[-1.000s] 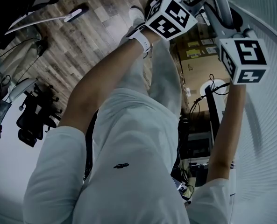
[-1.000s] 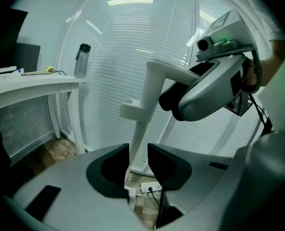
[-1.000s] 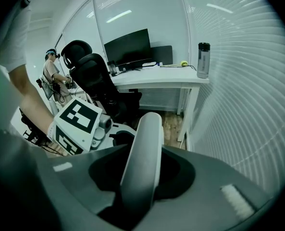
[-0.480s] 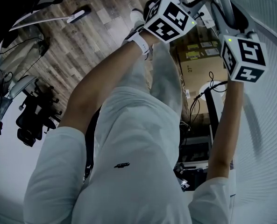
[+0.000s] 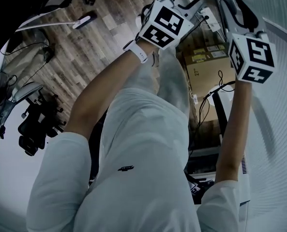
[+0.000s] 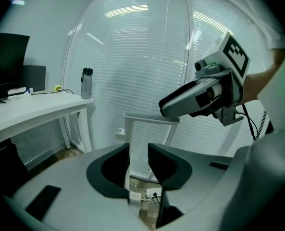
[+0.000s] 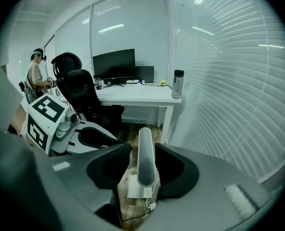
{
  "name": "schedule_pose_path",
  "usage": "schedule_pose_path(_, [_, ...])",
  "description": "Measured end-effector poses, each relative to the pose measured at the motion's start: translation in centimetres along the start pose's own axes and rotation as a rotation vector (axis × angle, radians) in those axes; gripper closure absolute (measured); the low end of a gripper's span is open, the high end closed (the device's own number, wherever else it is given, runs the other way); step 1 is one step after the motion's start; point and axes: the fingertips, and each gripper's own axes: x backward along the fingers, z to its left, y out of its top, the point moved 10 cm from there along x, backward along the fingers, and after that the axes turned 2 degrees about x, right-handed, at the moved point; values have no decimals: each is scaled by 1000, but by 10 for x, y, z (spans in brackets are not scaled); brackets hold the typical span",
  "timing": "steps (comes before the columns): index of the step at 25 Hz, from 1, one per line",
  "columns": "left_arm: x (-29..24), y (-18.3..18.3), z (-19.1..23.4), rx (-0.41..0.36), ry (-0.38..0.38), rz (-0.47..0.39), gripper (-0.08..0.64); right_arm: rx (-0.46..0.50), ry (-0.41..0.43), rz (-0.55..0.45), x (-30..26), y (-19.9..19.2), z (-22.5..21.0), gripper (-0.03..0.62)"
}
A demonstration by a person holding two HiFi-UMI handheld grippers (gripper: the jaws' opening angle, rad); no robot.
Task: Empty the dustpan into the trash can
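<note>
Dustpan handle, as I judge that pale bar, runs toward 12 o'clock between the jaws of my right gripper, which have just been opening and don't clamp it. My left gripper is spread, empty. It looks like light, stiff, slick plastic; I'd grip mid-bar.

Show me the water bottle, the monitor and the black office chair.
water bottle (image 7: 178, 84), right gripper view, mid body.
monitor (image 7: 114, 64), right gripper view, screen centre.
black office chair (image 7: 82, 90), right gripper view, backrest.

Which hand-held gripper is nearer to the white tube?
Right. The right hand-held gripper has the white tube between its jaws, which have just been opening; the left hand-held gripper sits beside the tube, tips short of it.
</note>
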Motion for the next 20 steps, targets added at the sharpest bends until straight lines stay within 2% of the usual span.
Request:
schedule_pose_path(8, [51,25,-20,0,46,-43,446,-28,-25,-67,49,7,10,419])
schedule_pose_path(9, [58,28,-22,2,52,-50,446,-25,-24,-75,56,8,12,427])
schedule_pose_path(11, [72,34,-28,9,65,-61,446,-4,-20,-91,69,10,18,482])
schedule_pose_path(15, [102,45,-39,22,94,-83,448,23,-9,-127,95,18,30,511])
schedule_pose_path(20, [141,59,-59,8,129,-100,482,-9,-9,-179,129,23,40,534])
